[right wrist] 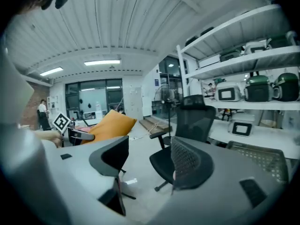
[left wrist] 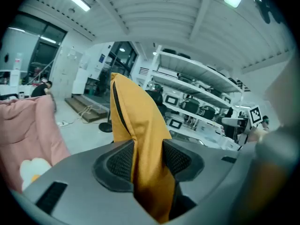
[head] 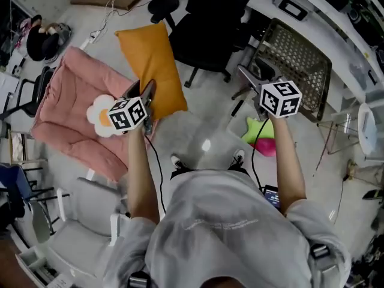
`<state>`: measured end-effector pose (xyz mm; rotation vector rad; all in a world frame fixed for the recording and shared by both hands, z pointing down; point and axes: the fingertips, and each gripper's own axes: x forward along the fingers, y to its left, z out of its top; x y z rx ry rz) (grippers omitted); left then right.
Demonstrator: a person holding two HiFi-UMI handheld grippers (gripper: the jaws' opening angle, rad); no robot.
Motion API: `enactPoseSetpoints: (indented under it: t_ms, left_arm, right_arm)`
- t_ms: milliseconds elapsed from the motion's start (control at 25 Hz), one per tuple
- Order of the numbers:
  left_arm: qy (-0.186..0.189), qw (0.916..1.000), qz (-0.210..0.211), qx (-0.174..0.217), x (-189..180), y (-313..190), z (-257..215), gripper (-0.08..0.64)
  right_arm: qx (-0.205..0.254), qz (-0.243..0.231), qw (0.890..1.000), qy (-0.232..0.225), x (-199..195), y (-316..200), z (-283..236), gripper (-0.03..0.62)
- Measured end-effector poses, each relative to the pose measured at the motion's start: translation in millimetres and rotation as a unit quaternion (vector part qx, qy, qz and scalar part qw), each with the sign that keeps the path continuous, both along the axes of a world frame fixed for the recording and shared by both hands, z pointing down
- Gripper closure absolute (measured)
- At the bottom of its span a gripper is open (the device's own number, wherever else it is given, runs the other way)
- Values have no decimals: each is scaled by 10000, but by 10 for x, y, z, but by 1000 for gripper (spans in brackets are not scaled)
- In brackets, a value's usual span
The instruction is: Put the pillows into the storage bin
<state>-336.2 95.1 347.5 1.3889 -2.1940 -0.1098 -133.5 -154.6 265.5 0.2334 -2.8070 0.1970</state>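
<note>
An orange pillow (head: 151, 65) hangs off the floor, its corner clamped in my left gripper (head: 146, 95). In the left gripper view the orange fabric (left wrist: 140, 135) fills the gap between both pads of the left gripper (left wrist: 147, 159). My right gripper (head: 247, 80) is raised at the right, open, with nothing between its jaws. Through the right gripper (right wrist: 150, 158) I see the orange pillow (right wrist: 110, 125) off to the left. A mesh storage bin (head: 297, 65) stands at the upper right, beyond the right gripper. A pink cushion (head: 69, 110) with a flower patch lies on the floor at the left.
A black office chair (head: 210, 23) stands between the pillow and the bin, seen also as the chair (right wrist: 187, 125) straight ahead of the right gripper. A green and pink soft item (head: 261, 138) lies on the floor by my right arm. Shelves with appliances (right wrist: 248, 93) line the right side.
</note>
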Motion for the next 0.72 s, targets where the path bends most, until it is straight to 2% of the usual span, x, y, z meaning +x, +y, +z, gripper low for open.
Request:
enactPoseSetpoints:
  t_ms: [160,360,480,600,720]
  left_arm:
    - [-19,9932,1160,-62,606,-1000,14,350]
    - [224,9765,2134,-200,1371,-1933,222,348]
    - [470,9615,2680,-397,1915,-2343,439,348]
    - [724,9414,3218,-704,2477,-2632,744,348]
    - [890,9258,3542,-978,2906,-2875,1054,348]
  right_arm:
    - [14,902,9958,185,884,-560,106,295]
    - [-18,1652,9852,452,1794,-970,328,295]
    - [-191,2090,9755,664,2382,-1084,526,295]
    - [-455,2521,9625,893,2961,-1130,813,295]
    - [-671,2706,9544,1068,3346,-1218,1104,295]
